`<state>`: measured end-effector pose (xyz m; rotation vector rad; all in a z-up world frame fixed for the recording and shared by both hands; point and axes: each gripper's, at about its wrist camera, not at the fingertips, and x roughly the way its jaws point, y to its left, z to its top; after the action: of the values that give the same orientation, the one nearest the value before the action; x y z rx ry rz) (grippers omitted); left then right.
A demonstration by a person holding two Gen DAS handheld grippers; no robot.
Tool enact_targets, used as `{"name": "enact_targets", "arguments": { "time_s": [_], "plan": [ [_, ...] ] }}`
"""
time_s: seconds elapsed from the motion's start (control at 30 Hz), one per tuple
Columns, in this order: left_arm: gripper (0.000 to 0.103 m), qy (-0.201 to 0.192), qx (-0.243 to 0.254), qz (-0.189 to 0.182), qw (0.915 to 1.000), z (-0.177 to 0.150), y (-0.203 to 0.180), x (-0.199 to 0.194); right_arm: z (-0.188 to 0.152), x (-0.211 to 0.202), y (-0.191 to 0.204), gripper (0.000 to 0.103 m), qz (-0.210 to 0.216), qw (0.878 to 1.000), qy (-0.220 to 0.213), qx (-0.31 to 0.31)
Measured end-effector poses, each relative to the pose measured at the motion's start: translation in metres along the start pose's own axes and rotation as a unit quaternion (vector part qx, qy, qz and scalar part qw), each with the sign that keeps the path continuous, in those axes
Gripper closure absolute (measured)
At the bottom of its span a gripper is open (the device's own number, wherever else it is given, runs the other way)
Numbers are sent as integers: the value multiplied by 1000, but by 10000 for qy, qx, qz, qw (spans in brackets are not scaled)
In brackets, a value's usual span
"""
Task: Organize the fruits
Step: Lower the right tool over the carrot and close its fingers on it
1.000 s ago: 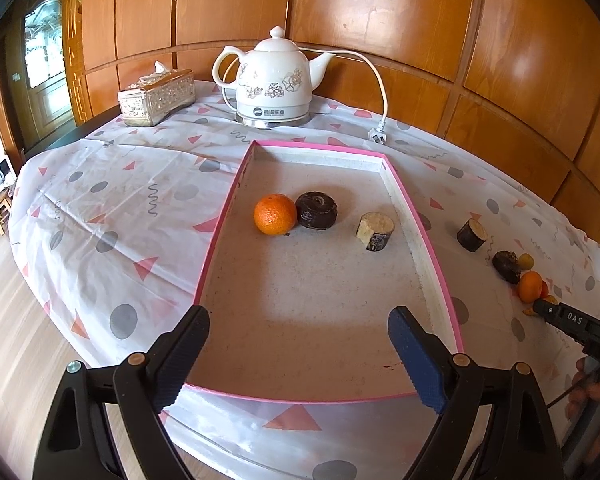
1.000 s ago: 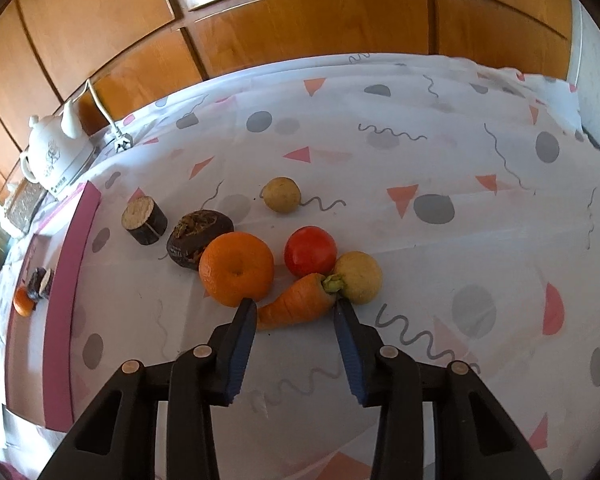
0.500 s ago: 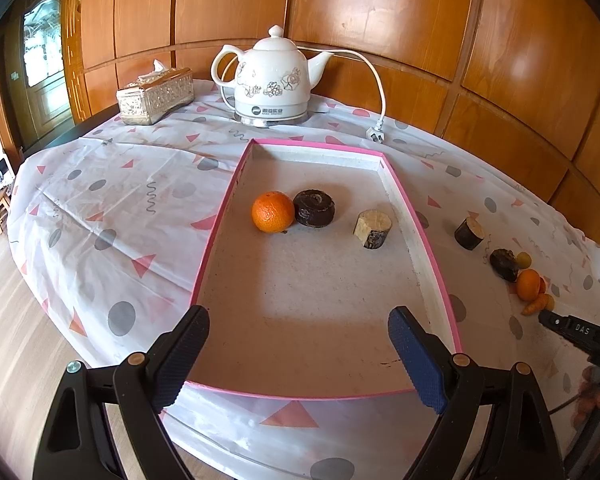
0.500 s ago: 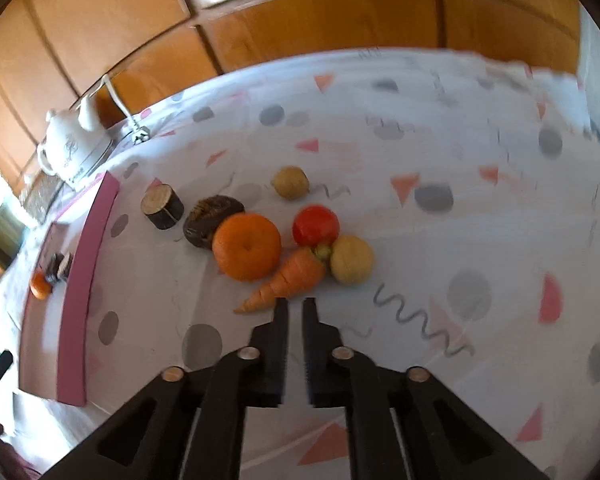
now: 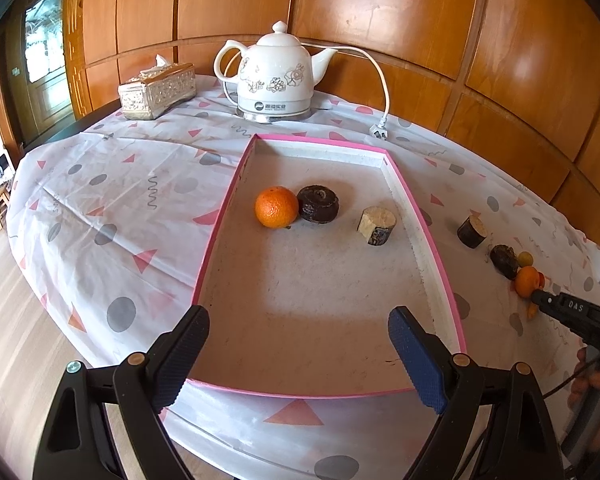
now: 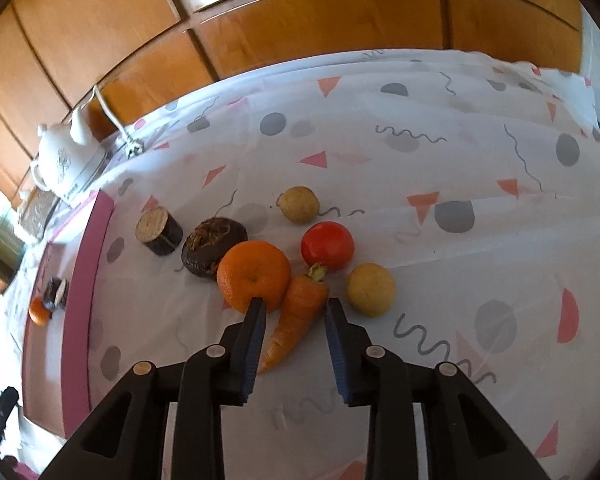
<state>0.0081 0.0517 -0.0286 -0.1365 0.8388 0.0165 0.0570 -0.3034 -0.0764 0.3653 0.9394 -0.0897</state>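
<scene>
In the right wrist view my right gripper is open with its fingers on either side of a carrot that lies on the tablecloth. Around the carrot are an orange, a red tomato, two yellow round fruits, a dark brown round piece and a dark cut cylinder. In the left wrist view my left gripper is open and empty over the near end of the pink-rimmed tray, which holds an orange, a dark round piece and a cut cylinder.
A white electric kettle with its cord and plug stands behind the tray, with a tissue box to its left. The round table's edge drops to the wooden floor on the left. Wood panelling runs behind.
My right gripper was open by the carrot, shut and drew back, and is now open again, moved forward around the carrot. The carrot has turned more upright. My left gripper has stayed still.
</scene>
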Motion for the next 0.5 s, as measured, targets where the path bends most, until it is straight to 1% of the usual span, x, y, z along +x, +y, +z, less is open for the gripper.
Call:
{"name": "enact_targets", "arguments": {
  "time_s": [0.07,0.1,0.13,0.23,0.3,0.37,0.4,0.47,0.5],
  "plan": [
    [12,1,-7,-7,10000,0,0,0,-4,-3,0,79,27,9999,43,-102],
    [12,-7,-6,-7,10000,0,0,0,-7,-7,-1,92,94,9999,53,-131],
    [12,-15,-8,-9,10000,0,0,0,-9,-10,-1,98,101,9998,47,-164],
    [12,-1,-26,-29,10000,0,0,1,-15,-23,4,98,136,9991,27,-392],
    [12,20,-35,-38,10000,0,0,1,-17,-26,7,98,48,9985,16,-547],
    [12,14,-41,-44,10000,0,1,1,-15,-23,-1,97,95,9995,132,-275],
    [12,3,-44,-45,10000,0,1,0,-15,-22,-4,96,52,9997,146,-203],
    [10,-17,-59,-43,10000,0,2,-1,-14,-19,-7,88,-52,9997,180,-160],
    [10,-18,-67,-40,10000,0,2,-1,-13,-17,-8,80,-38,9997,222,-100]
  ]
}}
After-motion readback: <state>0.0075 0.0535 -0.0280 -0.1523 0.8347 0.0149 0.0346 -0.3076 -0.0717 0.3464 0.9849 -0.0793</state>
